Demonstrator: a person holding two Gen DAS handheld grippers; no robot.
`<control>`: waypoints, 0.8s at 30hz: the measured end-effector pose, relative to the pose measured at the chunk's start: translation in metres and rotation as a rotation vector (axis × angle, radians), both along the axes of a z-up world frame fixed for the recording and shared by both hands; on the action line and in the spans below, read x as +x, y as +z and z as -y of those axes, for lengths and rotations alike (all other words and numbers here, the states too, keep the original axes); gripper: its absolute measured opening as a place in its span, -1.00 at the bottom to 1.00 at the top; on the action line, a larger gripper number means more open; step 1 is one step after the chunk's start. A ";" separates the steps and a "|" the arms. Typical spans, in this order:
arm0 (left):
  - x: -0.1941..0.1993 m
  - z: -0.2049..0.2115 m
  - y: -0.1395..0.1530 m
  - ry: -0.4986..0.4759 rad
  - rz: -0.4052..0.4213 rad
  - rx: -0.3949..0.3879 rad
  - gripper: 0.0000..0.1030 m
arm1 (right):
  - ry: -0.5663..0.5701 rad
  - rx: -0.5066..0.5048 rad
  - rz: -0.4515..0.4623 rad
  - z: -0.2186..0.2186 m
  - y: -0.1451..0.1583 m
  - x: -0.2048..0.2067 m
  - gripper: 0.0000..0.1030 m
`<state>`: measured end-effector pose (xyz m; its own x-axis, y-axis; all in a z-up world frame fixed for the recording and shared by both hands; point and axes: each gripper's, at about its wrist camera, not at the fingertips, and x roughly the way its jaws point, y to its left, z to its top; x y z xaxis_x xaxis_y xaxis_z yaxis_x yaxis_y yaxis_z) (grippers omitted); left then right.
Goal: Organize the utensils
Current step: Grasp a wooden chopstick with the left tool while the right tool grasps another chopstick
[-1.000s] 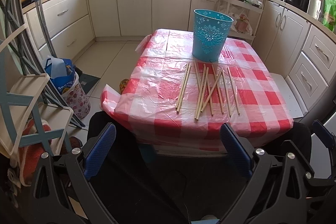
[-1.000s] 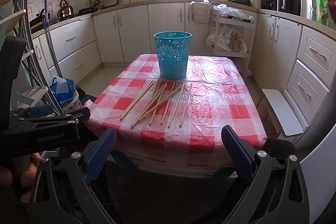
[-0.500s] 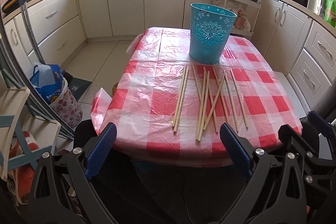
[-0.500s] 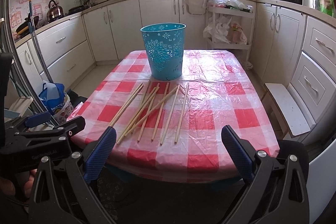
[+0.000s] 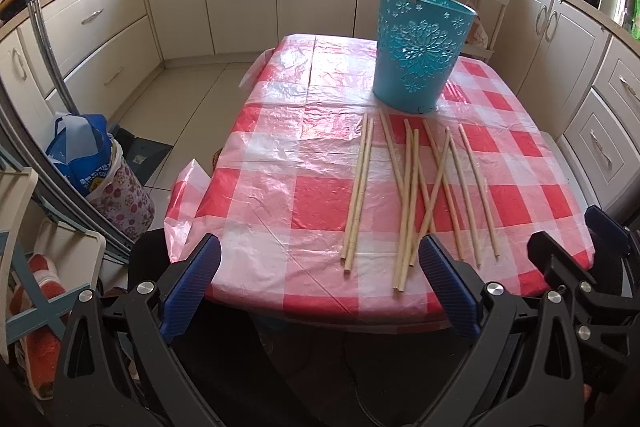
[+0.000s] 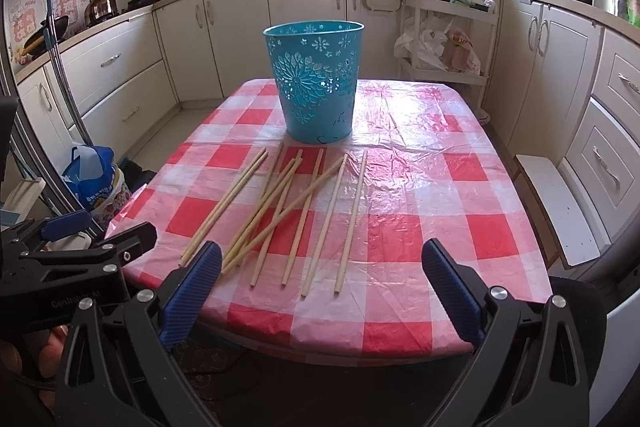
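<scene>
Bucket (image 6: 316, 83) interior hidden, chopsticks (image 6: 288, 207) mid-frame on checked tablecloth (image 6: 432, 195), cream cabinets (image 6: 236, 27) behind, left gripper (image 5: 320, 283) and right gripper (image 6: 320, 283) wide open, empty.

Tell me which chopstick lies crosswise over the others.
The long diagonal chopstick in the middle of the spread: it slants from lower left to upper right across several neighbours, while the other chopsticks point roughly toward the blue bucket.
</scene>
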<state>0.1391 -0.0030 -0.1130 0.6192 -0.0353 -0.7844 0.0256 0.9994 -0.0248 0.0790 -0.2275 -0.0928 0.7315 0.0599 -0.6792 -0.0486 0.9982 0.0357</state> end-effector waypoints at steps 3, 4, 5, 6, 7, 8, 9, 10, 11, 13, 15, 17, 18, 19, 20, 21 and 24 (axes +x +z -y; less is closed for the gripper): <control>0.015 -0.005 -0.009 0.013 -0.019 0.002 0.85 | -0.002 -0.020 -0.003 0.003 -0.006 0.010 0.81; 0.020 -0.007 -0.012 0.017 -0.025 -0.003 0.85 | -0.001 -0.022 -0.008 0.006 -0.009 0.016 0.66; 0.025 -0.007 -0.013 0.018 -0.029 -0.006 0.83 | -0.001 -0.022 -0.020 0.008 -0.012 0.022 0.50; 0.029 -0.008 -0.015 0.016 -0.030 -0.012 0.80 | -0.003 -0.020 -0.034 0.012 -0.016 0.028 0.44; 0.035 -0.008 -0.017 0.013 -0.035 -0.017 0.78 | -0.007 -0.013 -0.046 0.015 -0.019 0.035 0.41; 0.040 -0.007 -0.018 0.009 -0.039 -0.021 0.74 | -0.012 -0.008 -0.056 0.018 -0.023 0.041 0.33; 0.045 -0.005 -0.020 0.005 -0.041 -0.022 0.72 | -0.011 -0.004 -0.065 0.020 -0.026 0.047 0.29; 0.051 -0.003 -0.022 -0.003 -0.036 -0.024 0.72 | -0.007 -0.006 -0.075 0.020 -0.029 0.053 0.21; 0.055 0.000 -0.023 -0.009 -0.036 -0.025 0.69 | -0.005 -0.007 -0.084 0.021 -0.033 0.059 0.16; 0.068 0.008 -0.025 -0.033 -0.040 -0.021 0.62 | -0.015 -0.005 -0.105 0.023 -0.042 0.073 0.10; 0.080 0.016 -0.028 -0.049 -0.032 0.003 0.55 | -0.032 0.000 -0.125 0.027 -0.050 0.087 0.04; 0.093 0.022 -0.033 -0.069 -0.045 0.003 0.40 | -0.042 -0.013 -0.139 0.032 -0.054 0.099 -0.06; 0.101 0.023 -0.037 -0.076 -0.055 -0.001 0.32 | -0.043 -0.015 -0.144 0.032 -0.057 0.106 -0.09; 0.108 0.024 -0.039 -0.084 -0.058 -0.011 0.28 | -0.045 -0.022 -0.151 0.034 -0.059 0.112 -0.12; 0.114 0.025 -0.042 -0.090 -0.063 -0.012 0.22 | -0.046 -0.033 -0.158 0.035 -0.061 0.118 -0.12; 0.120 0.027 -0.045 -0.102 -0.072 -0.008 0.15 | -0.048 -0.047 -0.169 0.035 -0.063 0.123 -0.12; 0.132 0.033 -0.050 -0.137 -0.079 0.004 0.03 | -0.042 -0.057 -0.202 0.036 -0.073 0.136 -0.17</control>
<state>0.2708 -0.0362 -0.1634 0.5450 -0.1115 -0.8310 0.1596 0.9868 -0.0277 0.2155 -0.2639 -0.1654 0.5811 -0.0100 -0.8138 -0.0047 0.9999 -0.0157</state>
